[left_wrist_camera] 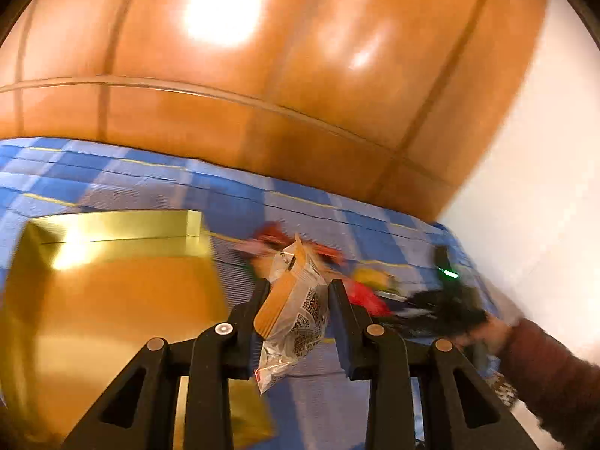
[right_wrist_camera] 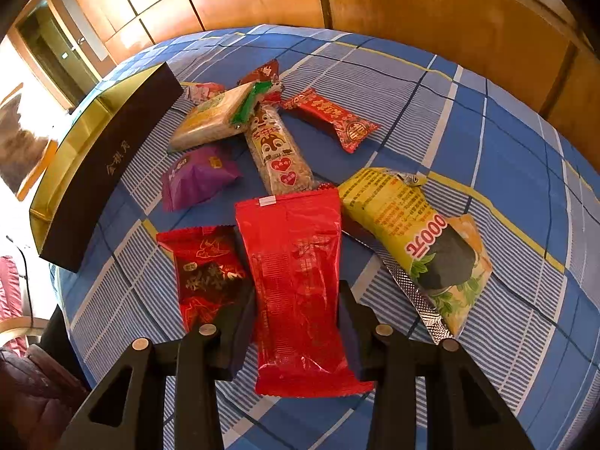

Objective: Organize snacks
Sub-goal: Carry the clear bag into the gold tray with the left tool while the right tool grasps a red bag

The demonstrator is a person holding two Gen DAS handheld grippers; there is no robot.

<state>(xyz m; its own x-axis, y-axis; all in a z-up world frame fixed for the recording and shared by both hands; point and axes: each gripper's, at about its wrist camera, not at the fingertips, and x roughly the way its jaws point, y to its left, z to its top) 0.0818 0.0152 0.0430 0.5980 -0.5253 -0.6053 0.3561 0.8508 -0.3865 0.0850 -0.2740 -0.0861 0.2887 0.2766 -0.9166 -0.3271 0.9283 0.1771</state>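
Observation:
In the left wrist view my left gripper is shut on a clear and orange snack packet printed with QR codes, held above the blue checked cloth. An open gold box sits just to its left. In the right wrist view my right gripper points down over the snack pile, and its fingers grip the long edges of a plain red packet. Beside that lie a dark red packet and a yellow packet. The right gripper shows as a dark blur in the left wrist view.
Further back lie a purple packet, a squirrel-print bar, a red twisted-end candy and a green-ended wafer pack. The box's dark side borders the pile on the left. Wooden panelling stands behind. A sleeve enters at the right.

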